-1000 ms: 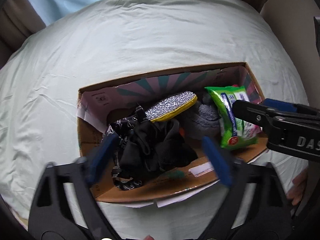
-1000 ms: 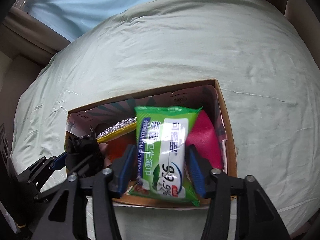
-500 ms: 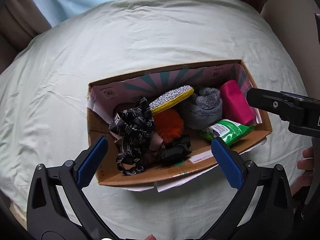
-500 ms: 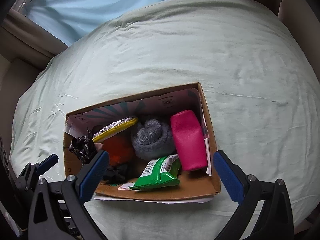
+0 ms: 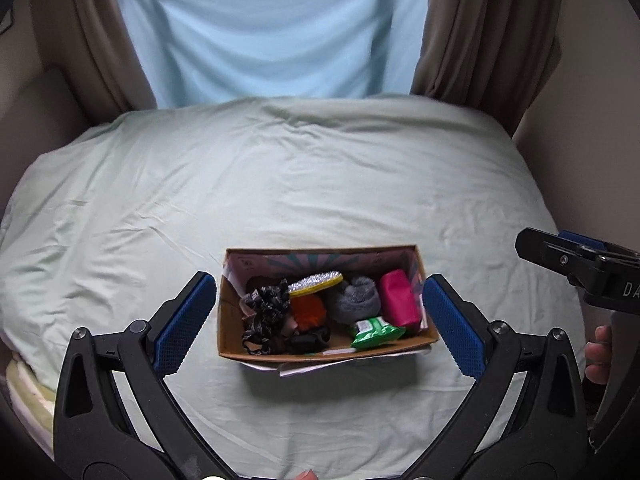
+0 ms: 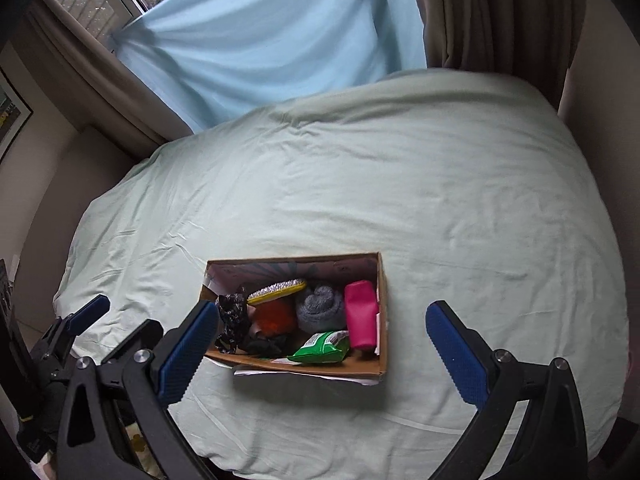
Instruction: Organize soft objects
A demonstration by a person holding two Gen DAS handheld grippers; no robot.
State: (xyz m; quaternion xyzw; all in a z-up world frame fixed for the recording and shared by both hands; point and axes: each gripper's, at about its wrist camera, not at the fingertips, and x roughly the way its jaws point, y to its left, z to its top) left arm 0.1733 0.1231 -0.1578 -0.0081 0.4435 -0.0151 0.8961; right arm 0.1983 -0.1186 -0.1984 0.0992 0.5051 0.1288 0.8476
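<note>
Bed: pale green sheet (image 5: 320,184) is spread under a cardboard box (image 5: 280,346).
Contents: green wipes pack (image 5: 374,332), pink pouch (image 5: 398,300), grey plush (image 5: 356,300) are seen inside, all packed.
Left gripper (image 5: 320,316): jaws held wide apart, empty; box at 12 o'clock, centred.
Right gripper (image 6: 322,340): spread apart, empty (box toward 11 o'clock).
Box long axis: 9 to 3.

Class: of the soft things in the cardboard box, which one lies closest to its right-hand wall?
The pink pouch, alongside that wall; the grey plush is further left.

Both hand-held grippers (image 5: 320,322) (image 6: 322,344) pulled back (wipes pack (image 6: 322,347) released).
</note>
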